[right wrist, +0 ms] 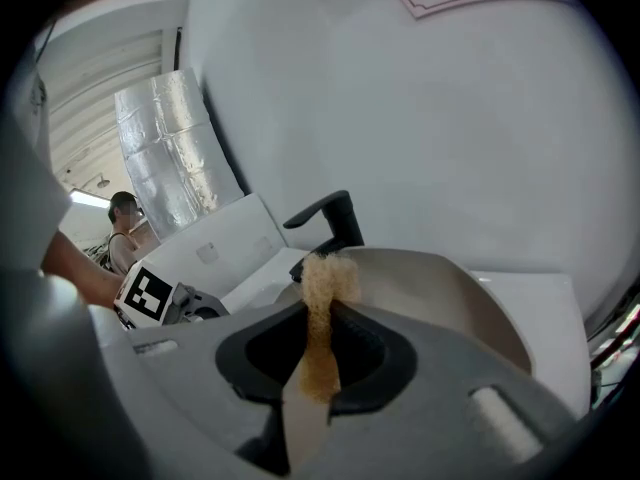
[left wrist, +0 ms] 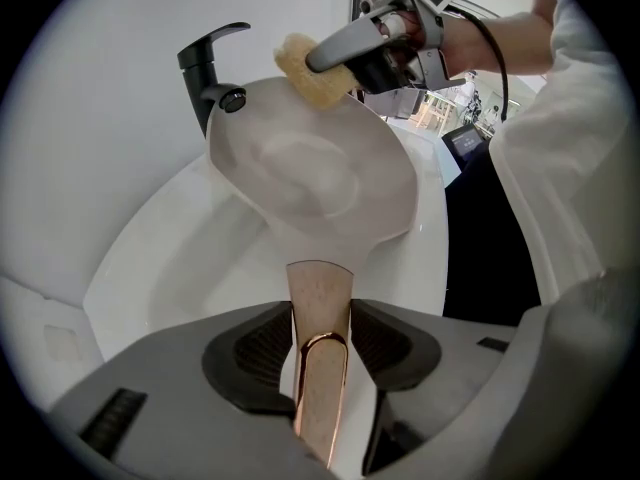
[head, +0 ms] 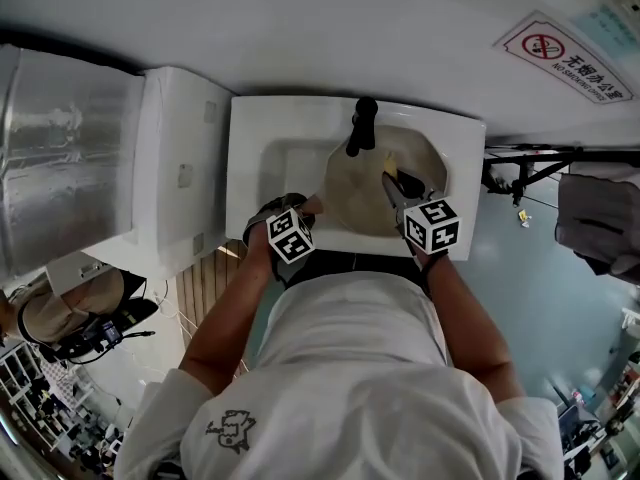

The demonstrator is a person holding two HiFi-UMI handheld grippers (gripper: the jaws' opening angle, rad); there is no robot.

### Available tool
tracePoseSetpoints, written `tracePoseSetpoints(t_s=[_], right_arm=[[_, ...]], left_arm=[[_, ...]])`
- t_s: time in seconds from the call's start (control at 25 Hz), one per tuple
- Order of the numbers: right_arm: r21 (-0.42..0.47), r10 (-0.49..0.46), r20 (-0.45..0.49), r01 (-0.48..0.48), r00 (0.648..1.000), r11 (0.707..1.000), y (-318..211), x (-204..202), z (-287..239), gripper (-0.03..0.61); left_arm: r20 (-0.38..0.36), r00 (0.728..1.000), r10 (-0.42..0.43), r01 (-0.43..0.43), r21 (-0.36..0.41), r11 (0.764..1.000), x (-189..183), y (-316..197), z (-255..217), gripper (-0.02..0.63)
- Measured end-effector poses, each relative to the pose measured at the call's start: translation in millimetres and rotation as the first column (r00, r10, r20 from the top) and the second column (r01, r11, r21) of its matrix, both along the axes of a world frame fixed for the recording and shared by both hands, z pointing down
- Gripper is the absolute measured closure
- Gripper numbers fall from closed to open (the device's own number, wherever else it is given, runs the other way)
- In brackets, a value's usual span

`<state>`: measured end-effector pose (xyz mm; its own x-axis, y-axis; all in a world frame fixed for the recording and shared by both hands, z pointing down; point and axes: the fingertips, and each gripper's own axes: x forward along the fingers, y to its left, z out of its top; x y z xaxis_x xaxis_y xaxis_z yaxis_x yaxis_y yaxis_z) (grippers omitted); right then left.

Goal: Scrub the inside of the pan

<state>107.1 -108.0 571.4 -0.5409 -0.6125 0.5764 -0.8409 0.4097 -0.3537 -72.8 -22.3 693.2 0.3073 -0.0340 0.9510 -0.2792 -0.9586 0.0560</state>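
Note:
A pale round pan (head: 365, 193) lies tilted in the white sink (head: 268, 163), its inside facing me. Its copper-edged handle (left wrist: 320, 303) runs back between the jaws of my left gripper (left wrist: 320, 320), whose dark pads lie against the handle's sides. In the head view that gripper (head: 305, 214) is at the sink's near rim. My right gripper (head: 396, 190) is shut on a yellow sponge (right wrist: 322, 293). The sponge (left wrist: 300, 68) touches the pan's (left wrist: 310, 178) far upper edge, close to the black faucet (left wrist: 210, 68). The pan's (right wrist: 455, 288) inside shows no visible dirt.
The faucet (head: 362, 123) stands at the back of the sink, just over the pan's rim. A white box (head: 185, 168) and a silver duct (head: 60, 148) stand left of the sink. A black stand (head: 530, 168) is to the right. A person (right wrist: 125, 223) is in the background.

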Motion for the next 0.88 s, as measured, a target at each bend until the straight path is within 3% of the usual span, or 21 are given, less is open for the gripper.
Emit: tracePoseSetpoints(t_s=[0.56, 0.88], right_arm=[[-0.17, -0.104, -0.018, 0.1, 0.994, 0.98, -27.4, -34.5, 94.1, 0.517], [-0.188, -0.154, 0.011, 0.153, 0.988, 0.97, -46.3, -57.4, 121.4, 0.515]], left_arm=[[-0.015, 1.0, -0.026, 0.025, -0.075, 0.997, -2.1, -1.1, 0.9, 0.44], [-0.004, 1.0, -0.016, 0.016, -0.085, 0.996, -1.2, -1.8, 3.2, 0.44]])
